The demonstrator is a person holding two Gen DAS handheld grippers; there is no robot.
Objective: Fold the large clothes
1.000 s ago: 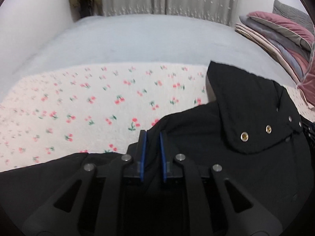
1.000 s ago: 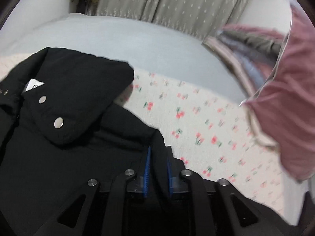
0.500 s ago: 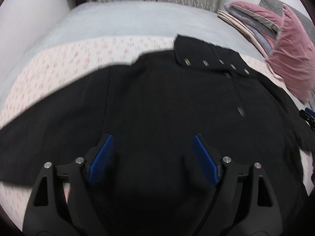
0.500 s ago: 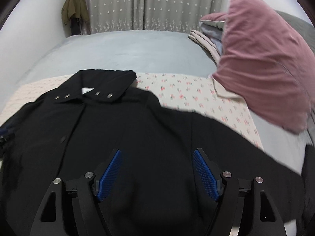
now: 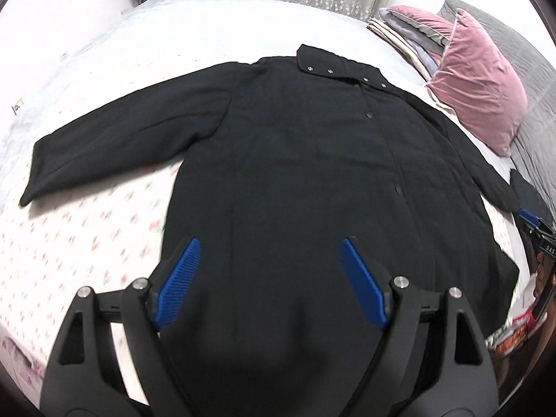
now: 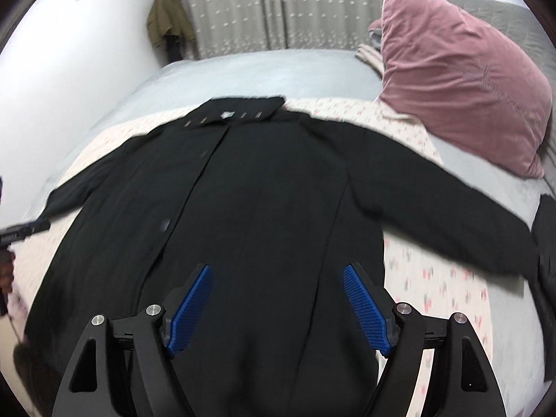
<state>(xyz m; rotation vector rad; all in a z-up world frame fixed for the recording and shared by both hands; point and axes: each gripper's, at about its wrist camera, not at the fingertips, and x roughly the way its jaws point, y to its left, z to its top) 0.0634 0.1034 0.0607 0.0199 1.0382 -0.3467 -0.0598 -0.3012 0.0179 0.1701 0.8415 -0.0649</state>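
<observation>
Now the black coat [image 5: 295,173] lies spread flat, front up, on the cherry-print sheet [image 5: 87,243] across the bed [image 5: 208,27], collar [image 5: 340,69] toward the far side. Starting on the left of the left wrist view: one sleeve [image 5: 114,139] stretches out toward the left edge, its cuff resting where the print sheet meets the pale bedding. Moving in, the coat's body fills the middle, a line of snaps running down the placket. The left gripper [image 5: 267,278] hangs over the lower part of the coat with its blue pads [image 5: 177,281] spread wide and nothing between them. Further right, the pink pillow [image 5: 479,90] leans beside a stack of folded bedding [image 5: 406,27], and at the far right edge a bit of the other tool shows.

Over to the right wrist view, again from the left: an olive jacket [image 6: 166,24] hangs by the curtain [image 6: 271,7] at the back. The coat sits centre frame, and the right gripper [image 6: 278,299] is poised above its lower half, claw likewise splayed apart, gripping nothing. To the right, the second sleeve [image 6: 451,208] runs out across the sheet toward a dark garment [image 6: 549,229] at the edge, with the pink pillow standing just behind it.
</observation>
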